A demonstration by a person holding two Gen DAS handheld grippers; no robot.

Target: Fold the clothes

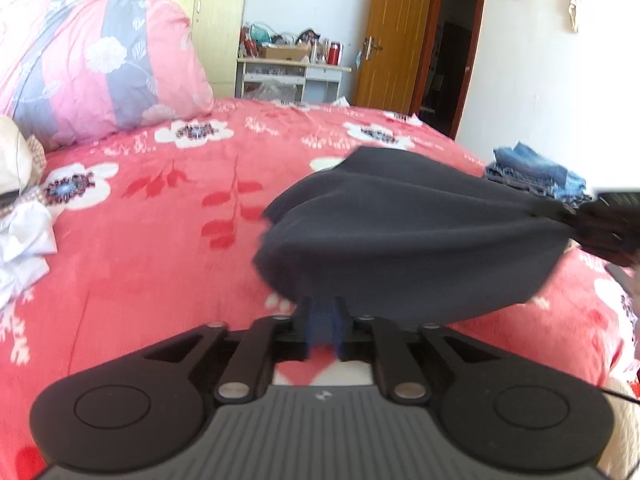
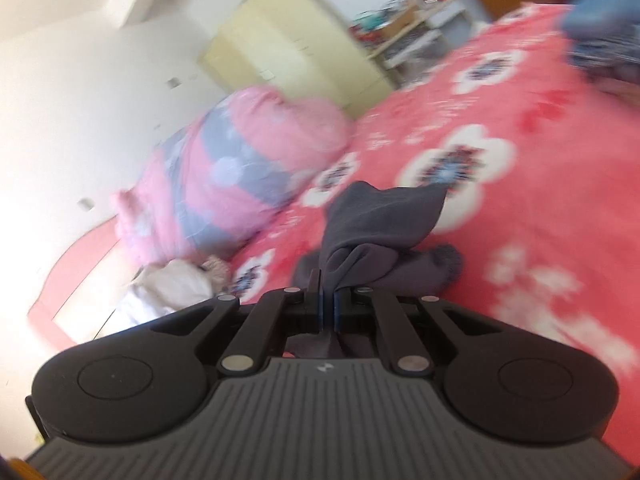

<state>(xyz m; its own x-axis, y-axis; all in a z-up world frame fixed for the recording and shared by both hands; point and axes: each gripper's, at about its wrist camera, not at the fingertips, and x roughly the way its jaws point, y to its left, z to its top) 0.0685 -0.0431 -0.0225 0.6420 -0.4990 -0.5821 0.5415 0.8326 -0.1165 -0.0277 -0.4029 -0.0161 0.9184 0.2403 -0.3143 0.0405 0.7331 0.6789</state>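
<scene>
A dark grey garment [image 1: 400,232] hangs stretched just above the red flowered bedspread [image 1: 140,260]. My left gripper [image 1: 324,312] is shut on its lower edge; the cloth drapes over the fingertips and hides them. At the right edge of the left wrist view, my right gripper [image 1: 580,220] pinches the garment's other end into a bunch. In the blurred right wrist view, the right gripper [image 2: 328,292] is shut on a gathered fold of the dark grey garment [image 2: 380,216], whose loose part trails onto the bedspread [image 2: 520,220].
A pink and grey rolled quilt [image 1: 92,64] lies at the bed's far left. White clothes [image 1: 20,240] sit at the left edge. Folded jeans [image 1: 532,172] rest at the right edge. Beyond the bed stand a wardrobe [image 1: 216,20], a cluttered shelf [image 1: 292,68] and a door [image 1: 396,36].
</scene>
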